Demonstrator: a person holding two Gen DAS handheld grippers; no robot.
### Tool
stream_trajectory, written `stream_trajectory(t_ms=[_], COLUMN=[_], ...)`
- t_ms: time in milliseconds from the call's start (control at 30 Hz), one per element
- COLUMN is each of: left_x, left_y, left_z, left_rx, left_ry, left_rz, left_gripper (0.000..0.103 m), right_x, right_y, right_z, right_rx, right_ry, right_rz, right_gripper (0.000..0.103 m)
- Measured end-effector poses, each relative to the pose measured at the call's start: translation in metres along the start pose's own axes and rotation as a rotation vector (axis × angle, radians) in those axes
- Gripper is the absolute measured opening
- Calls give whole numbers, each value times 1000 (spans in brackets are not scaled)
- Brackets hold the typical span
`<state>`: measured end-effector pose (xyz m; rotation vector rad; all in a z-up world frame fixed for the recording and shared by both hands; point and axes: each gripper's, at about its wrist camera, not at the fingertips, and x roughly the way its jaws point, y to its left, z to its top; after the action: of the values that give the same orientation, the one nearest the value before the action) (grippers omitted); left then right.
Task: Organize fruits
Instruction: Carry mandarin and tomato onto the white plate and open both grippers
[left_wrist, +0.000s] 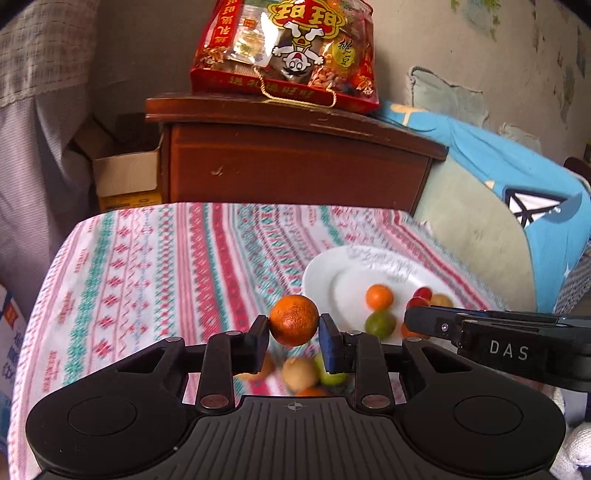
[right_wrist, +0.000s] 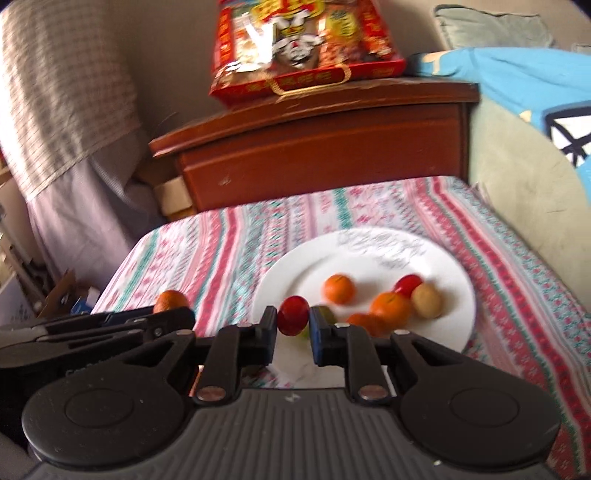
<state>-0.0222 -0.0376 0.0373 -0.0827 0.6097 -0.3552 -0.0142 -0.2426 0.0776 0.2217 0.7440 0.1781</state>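
Over the striped tablecloth (left_wrist: 155, 273), near the white plate's (right_wrist: 456, 295) near edge, the left gripper (left_wrist: 294, 328) squeezed a small, light, firm orange (left_wrist: 294, 319) by its sides, while the right gripper (right_wrist: 293, 325) pinched 1 smooth, slippery red fruit (right_wrist: 292, 315).

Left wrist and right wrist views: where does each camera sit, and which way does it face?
Left wrist: on the left tool, facing down-forward at its orange fruit; right tool alongside.
Right wrist: on the right tool, facing its red fruit; left tool alongside.
Shared: white plate, striped cloth, wooden cabinet, red snack bag.
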Motion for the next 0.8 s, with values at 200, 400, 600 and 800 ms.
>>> stream_trajectory(t_ms=[200,400,600,800], left_x=[22,42,58,59], left_y=[-13,-22,-27,-30], left_z=[10,11,12,20], left_rx=[7,18,27,30], left_ry=[3,36,72,66], left_rz=[-27,-46,-64,-60], left_gripper=[26,26,26,29], right_x=[8,19,26,21], right_y=[-19,-31,-37,-39], right_z=[8,9,7,11], right_rx=[53,84,109,142], right_ry=[-17,-7,5,-20], right_rz=[-42,-55,-71,-81], right_gripper=[18,18,19,23])
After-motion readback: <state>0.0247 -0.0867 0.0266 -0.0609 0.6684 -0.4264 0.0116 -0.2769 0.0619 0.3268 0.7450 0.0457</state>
